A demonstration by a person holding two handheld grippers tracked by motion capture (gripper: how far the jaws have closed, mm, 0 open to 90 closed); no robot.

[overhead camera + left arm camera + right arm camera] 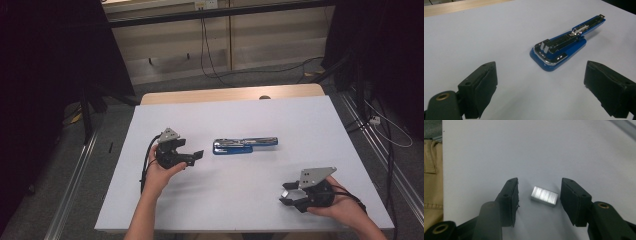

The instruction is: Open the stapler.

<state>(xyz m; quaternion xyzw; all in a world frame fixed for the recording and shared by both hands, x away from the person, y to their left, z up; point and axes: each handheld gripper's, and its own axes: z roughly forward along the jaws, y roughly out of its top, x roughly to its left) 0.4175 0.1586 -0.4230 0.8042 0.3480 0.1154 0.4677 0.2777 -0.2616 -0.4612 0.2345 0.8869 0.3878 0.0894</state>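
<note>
Staple block [544, 196]: a small silver bar of staples, lying flat on the white worktop [240, 210] near the person's edge, at the right side. It lies between the two jaws of the right tongs, touching neither of them.
Right tongs [289, 194]: half spread around the staple block, with free room on both sides of it. I judge they are placed this way so the block can be pinched across its short side.
Left tongs [196, 159]: spread wide and empty, held low at the left and pointing at the stapler. They seem to wait there to steady it.
Stapler [245, 145]: blue, in the middle of the worktop, well apart from both tongs. Its top is folded open, so the metal channel faces up; I think it is laid so for loading the staples.
Edges: the staple block is not far from the near edge and the right edge, so a push outward could be risky.
Open room: between the right tongs and the stapler the worktop is bare, a free way for carrying.
Far side: a wooden strip [230, 94] borders the worktop, then floor with cables [210, 60].
</note>
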